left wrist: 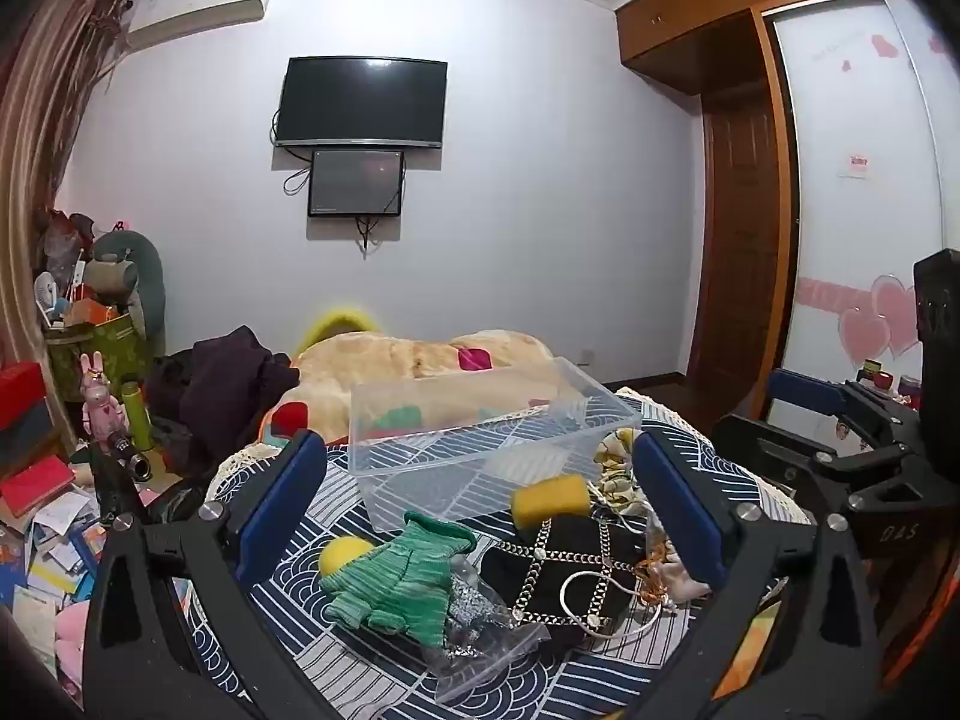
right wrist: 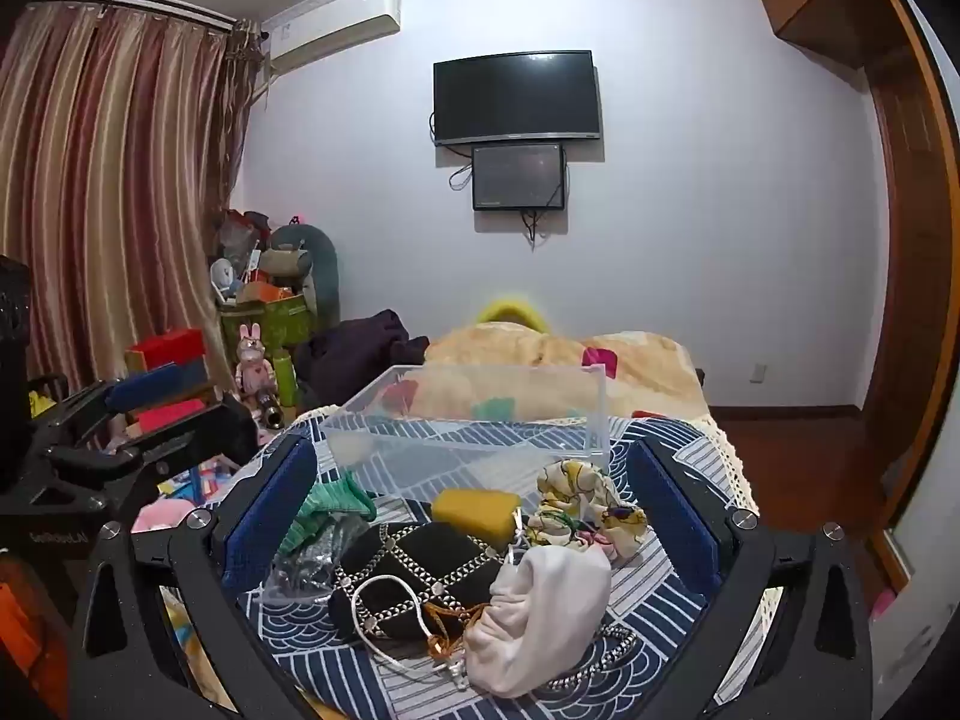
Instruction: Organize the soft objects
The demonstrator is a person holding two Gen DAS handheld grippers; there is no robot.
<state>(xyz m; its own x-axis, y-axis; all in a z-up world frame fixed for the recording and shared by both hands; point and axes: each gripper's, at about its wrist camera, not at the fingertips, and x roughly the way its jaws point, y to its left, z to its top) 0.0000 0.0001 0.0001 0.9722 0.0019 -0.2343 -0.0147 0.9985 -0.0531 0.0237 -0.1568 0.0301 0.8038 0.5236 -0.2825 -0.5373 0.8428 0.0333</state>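
Observation:
On the blue patterned bedspread (left wrist: 336, 624) lies a pile of soft things in front of a clear plastic bin (left wrist: 480, 444). A green knit glove (left wrist: 396, 576) partly covers a yellow ball (left wrist: 339, 552). A yellow sponge (left wrist: 549, 501) sits by the bin. A black chain-trimmed bag (left wrist: 576, 576) lies to the right. My left gripper (left wrist: 480, 516) hovers open over them, holding nothing. In the right wrist view, a pale cloth pouch (right wrist: 540, 618), a floral scrunchie (right wrist: 585, 504), the sponge (right wrist: 477, 510) and the bag (right wrist: 420, 564) lie between my open right gripper's (right wrist: 474, 516) fingers, untouched.
A clear zip bag (left wrist: 480, 630) of small items lies by the glove. A beige blanket (left wrist: 420, 360) and dark clothes (left wrist: 228, 384) sit behind the bin (right wrist: 474, 426). Boxes, papers and toys crowd the floor at left (left wrist: 54, 516). Wardrobe (left wrist: 750, 210) at right.

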